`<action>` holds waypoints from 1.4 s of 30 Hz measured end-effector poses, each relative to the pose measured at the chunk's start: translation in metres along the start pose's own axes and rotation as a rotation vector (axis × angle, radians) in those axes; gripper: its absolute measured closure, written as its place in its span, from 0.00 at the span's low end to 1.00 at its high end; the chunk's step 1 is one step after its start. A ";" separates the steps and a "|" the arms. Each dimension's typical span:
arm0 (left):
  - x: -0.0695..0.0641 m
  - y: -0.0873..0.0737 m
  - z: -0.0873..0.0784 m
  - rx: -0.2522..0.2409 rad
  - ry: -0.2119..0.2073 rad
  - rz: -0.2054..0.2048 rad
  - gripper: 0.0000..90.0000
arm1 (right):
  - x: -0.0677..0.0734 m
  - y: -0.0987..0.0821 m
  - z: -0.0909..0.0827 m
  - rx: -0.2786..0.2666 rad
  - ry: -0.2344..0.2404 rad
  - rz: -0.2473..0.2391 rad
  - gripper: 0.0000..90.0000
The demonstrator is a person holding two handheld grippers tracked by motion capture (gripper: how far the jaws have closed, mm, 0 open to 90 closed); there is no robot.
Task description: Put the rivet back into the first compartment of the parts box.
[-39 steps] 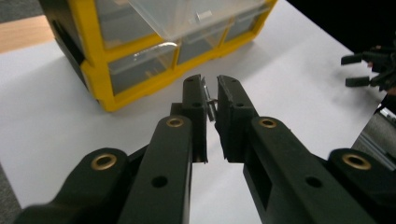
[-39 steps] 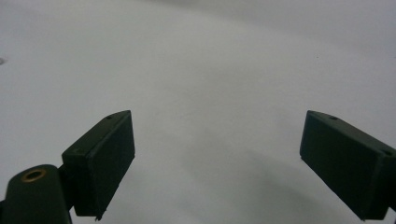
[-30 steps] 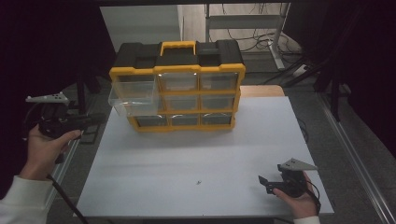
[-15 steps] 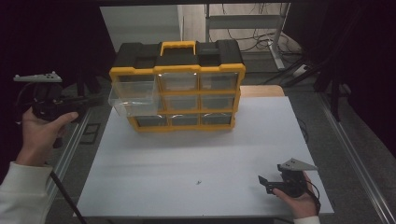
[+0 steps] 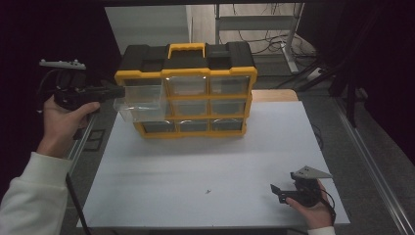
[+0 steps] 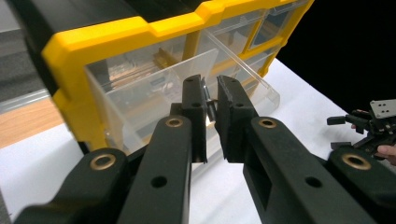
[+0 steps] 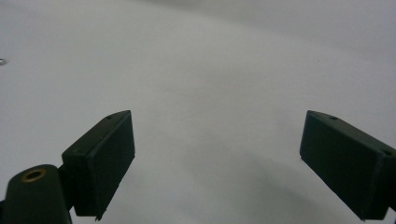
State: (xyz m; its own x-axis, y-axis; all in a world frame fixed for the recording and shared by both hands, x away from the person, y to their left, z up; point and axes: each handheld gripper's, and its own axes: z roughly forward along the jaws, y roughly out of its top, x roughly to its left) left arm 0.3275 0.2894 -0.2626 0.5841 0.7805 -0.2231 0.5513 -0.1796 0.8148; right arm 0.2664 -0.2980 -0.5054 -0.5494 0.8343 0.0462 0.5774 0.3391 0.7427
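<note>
Peering along my left gripper (image 6: 211, 100), I see a small metal piece (image 6: 209, 99) between the nearly closed jaws, too small and shadowed to identify; whether they pinch it I cannot tell. Just beyond them, the clear drawer (image 5: 139, 103) stands pulled out of the top-left slot of the yellow organizer (image 5: 186, 90), contents blurred. My right gripper (image 5: 278, 192) rests low on the white table (image 5: 195, 166), well apart, jaws wide, holding nothing. 1 tiny speck (image 5: 208, 191) lies nearby.

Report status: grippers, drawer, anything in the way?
Left gripper pinching a small metal part over the pulled-out drawer. Right gripper open, low on table. Nothing blocking.
</note>
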 end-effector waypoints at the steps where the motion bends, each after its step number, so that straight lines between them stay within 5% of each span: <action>1: 0.000 0.000 0.000 0.000 0.000 0.000 0.92 | 0.000 0.000 0.000 0.000 0.000 0.000 0.12; 8: 0.001 0.003 0.015 0.003 0.019 0.015 0.87 | -0.001 0.000 0.000 -0.001 -0.001 -0.001 0.12; 13: 0.000 0.000 0.010 -0.013 0.045 0.016 0.36 | -0.001 0.000 0.000 0.001 0.000 0.001 0.12; 18: 0.002 -0.011 0.000 -0.036 0.058 -0.003 0.16 | 0.000 0.000 0.000 0.003 -0.001 -0.003 0.12; 30: 0.012 -0.046 -0.016 -0.057 0.063 -0.022 0.14 | 0.000 -0.001 0.001 0.005 0.002 -0.003 0.12; 42: 0.009 -0.082 -0.007 -0.027 0.041 -0.009 0.17 | 0.001 -0.001 0.001 0.006 0.006 -0.008 0.12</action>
State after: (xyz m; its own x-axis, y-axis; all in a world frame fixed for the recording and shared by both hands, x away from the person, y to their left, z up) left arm 0.2832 0.3155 -0.3273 0.5537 0.8062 -0.2085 0.5397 -0.1568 0.8271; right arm 0.2662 -0.2967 -0.5067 -0.5574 0.8291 0.0443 0.5768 0.3483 0.7389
